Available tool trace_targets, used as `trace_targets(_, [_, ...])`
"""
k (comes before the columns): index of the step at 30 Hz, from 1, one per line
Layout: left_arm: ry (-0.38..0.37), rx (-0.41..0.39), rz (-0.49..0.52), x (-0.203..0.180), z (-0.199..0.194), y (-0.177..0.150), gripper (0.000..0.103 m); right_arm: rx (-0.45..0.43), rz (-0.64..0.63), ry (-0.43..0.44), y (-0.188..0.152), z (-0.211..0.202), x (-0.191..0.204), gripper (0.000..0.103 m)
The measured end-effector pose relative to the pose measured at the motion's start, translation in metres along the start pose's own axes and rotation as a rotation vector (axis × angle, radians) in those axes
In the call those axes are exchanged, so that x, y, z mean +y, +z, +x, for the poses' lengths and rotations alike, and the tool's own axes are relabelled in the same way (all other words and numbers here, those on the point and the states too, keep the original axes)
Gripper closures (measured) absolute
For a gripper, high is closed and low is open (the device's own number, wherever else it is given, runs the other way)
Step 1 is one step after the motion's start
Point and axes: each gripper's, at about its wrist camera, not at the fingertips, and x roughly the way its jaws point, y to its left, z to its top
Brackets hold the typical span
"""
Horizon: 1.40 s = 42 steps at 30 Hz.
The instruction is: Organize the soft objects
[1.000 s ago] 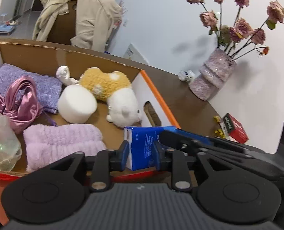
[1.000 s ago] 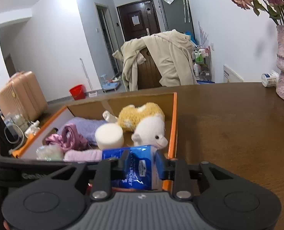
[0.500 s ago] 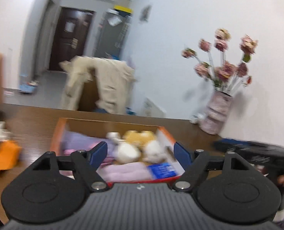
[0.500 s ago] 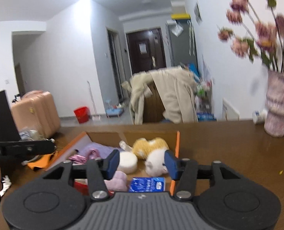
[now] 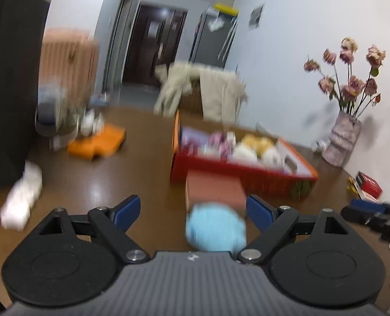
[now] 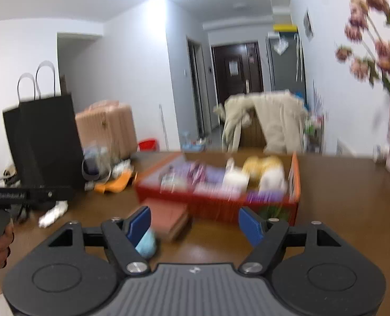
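Your left gripper (image 5: 191, 209) has its jaws spread wide, having just been opening; a blurred light-blue soft object (image 5: 216, 227) sits low between the blue pads but neither pad touches it. Just beyond it at 12 o'clock lies a brown flat block (image 5: 213, 189), and behind that, toward 1 o'clock, the red-and-orange box (image 5: 237, 173) on the table (image 5: 89, 173) holds the plush toys and folded cloths. Your right gripper (image 6: 193, 225) also stands wide and empty, its jaws just opened; from it the box (image 6: 216, 205) is at 12 o'clock and the blue object (image 6: 146, 245) peeks beside the left pad. A white soft bundle (image 5: 21, 200) lies at 9 o'clock of your left gripper.
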Motion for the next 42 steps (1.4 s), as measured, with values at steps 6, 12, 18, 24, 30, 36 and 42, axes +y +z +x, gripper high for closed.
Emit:
trace_targets(6, [0.008,0.046,-0.045,0.026,-0.001,-0.022,0.014,0.115,0.029,0.015,-0.036,0.007,0.013,0.030])
trace_targets(12, [-0.052,0.048,-0.056,0.021,0.024,-0.015,0.016,0.106,0.031,0.043,-0.020,0.024,0.023,0.030])
trace_targets(18, [-0.168,0.101,-0.073,0.015,0.063,-0.016,0.029,0.170,0.074,0.104,-0.011,0.076,0.030,0.039])
trace_targets(24, [-0.190,0.190,-0.122,0.028,0.096,-0.018,0.039,0.228,0.177,0.189,-0.007,0.130,0.031,0.048])
trace_targets(30, [-0.230,0.228,-0.155,0.037,0.094,-0.022,0.055,0.267,0.204,0.260,-0.009,0.163,0.039,0.055])
trace_targets(36, [-0.237,0.204,-0.196,0.040,0.091,-0.022,0.067,0.284,0.212,0.296,-0.011,0.156,0.040,0.073])
trace_targets(42, [-0.306,0.203,-0.153,0.016,0.079,-0.025,0.070,0.259,0.234,0.243,-0.024,0.109,0.033,0.078])
